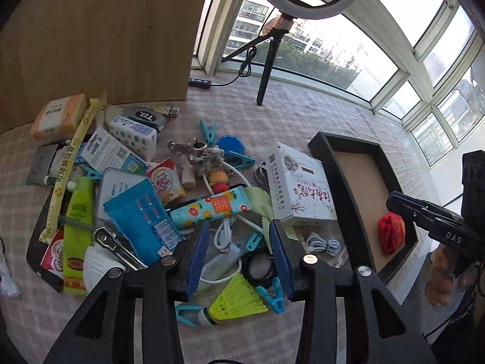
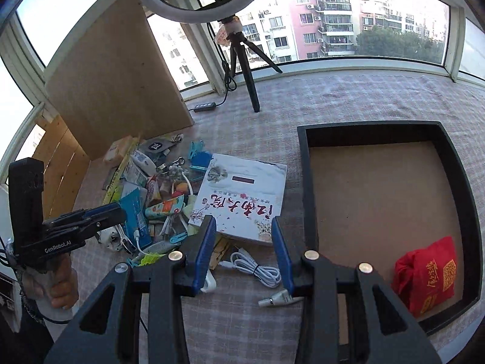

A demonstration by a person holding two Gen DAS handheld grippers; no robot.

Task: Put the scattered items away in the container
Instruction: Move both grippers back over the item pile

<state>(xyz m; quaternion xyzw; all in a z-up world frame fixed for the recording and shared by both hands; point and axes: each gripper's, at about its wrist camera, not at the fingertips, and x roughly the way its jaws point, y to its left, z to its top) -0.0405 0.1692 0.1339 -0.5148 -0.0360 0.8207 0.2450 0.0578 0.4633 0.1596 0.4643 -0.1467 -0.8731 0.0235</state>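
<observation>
Checked pink cloth covered desk (image 2: 348, 97); bay windows behind showed apartment blocks. Black tray (image 2: 312, 182) held red pouch (image 2: 427, 279). Clutter pile (image 1: 136, 182) left of tray, white box (image 2: 242, 197) beside tray, ring light tripod (image 2: 245, 69) behind tray. Left tongs (image 1: 239, 251) apart, empty; right tongs (image 2: 244, 251) apart, empty

My tongs have blue pads (image 2: 208, 251) on black arms. The tray (image 2: 312, 182) is black with a brown floor, and the pouch (image 2: 427, 276) inside it is red with gold print. Left of the tray, the box (image 2: 239, 194) is white with pink blossoms; the tablecloth (image 2: 348, 97) is pale plaid.
</observation>
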